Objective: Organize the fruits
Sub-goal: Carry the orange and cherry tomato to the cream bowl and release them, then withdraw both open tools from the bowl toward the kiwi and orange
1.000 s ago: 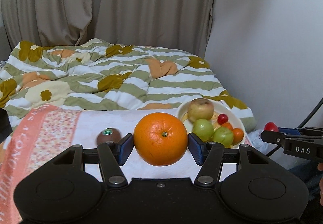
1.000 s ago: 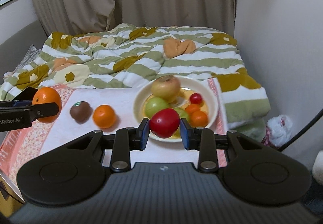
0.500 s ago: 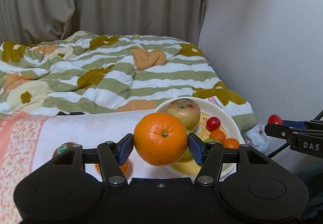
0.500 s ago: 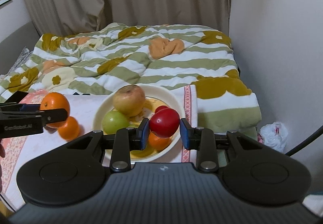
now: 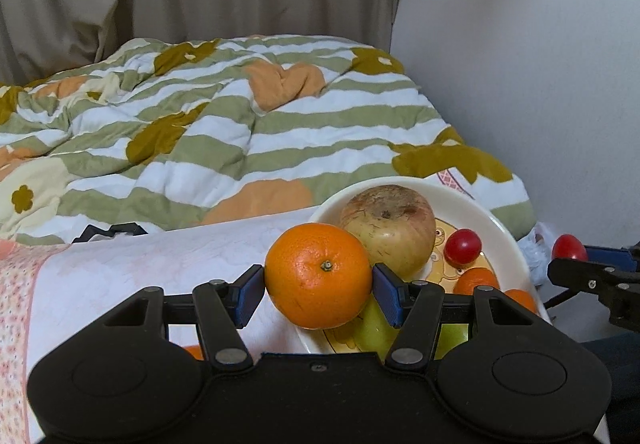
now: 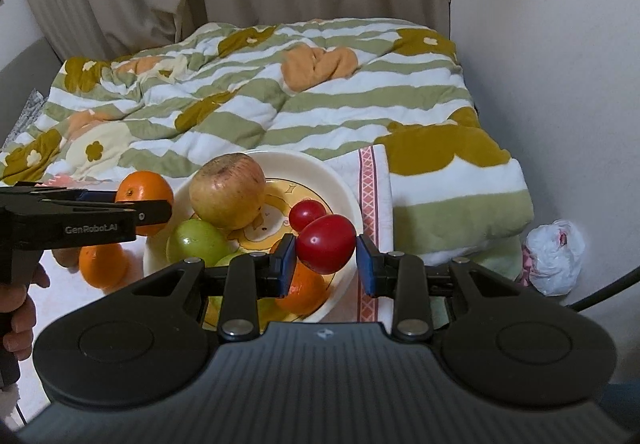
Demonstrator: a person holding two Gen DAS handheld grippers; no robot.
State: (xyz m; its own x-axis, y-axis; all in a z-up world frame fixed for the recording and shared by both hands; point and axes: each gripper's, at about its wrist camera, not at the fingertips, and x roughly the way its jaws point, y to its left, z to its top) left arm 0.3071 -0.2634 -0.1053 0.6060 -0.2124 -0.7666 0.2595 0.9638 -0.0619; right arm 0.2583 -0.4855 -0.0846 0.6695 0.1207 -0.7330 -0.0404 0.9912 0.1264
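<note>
My left gripper (image 5: 319, 284) is shut on a large orange (image 5: 319, 275), held just over the near left rim of the white bowl (image 5: 496, 220). In the right wrist view the same orange (image 6: 145, 191) hangs left of the bowl (image 6: 340, 188). My right gripper (image 6: 326, 258) is shut on a red tomato (image 6: 326, 248) above the bowl's right side. Inside the bowl lie a big yellowish apple (image 6: 227, 196), a small red tomato (image 6: 306, 214), green fruits (image 6: 196, 242) and a small orange (image 6: 306, 290).
Another small orange (image 6: 102, 264) rests on the white cloth (image 5: 140, 264) left of the bowl. A striped floral quilt (image 6: 280, 96) covers the bed behind. The wall (image 6: 560, 64) is close on the right, with a white plastic bag (image 6: 554, 256) below. A hand (image 6: 18, 324) grips the left tool.
Both grippers moved rightward and down toward the bowl, each still holding its fruit. The bowl now looks larger and nearer, and the kiwi has slipped out of both views.
</note>
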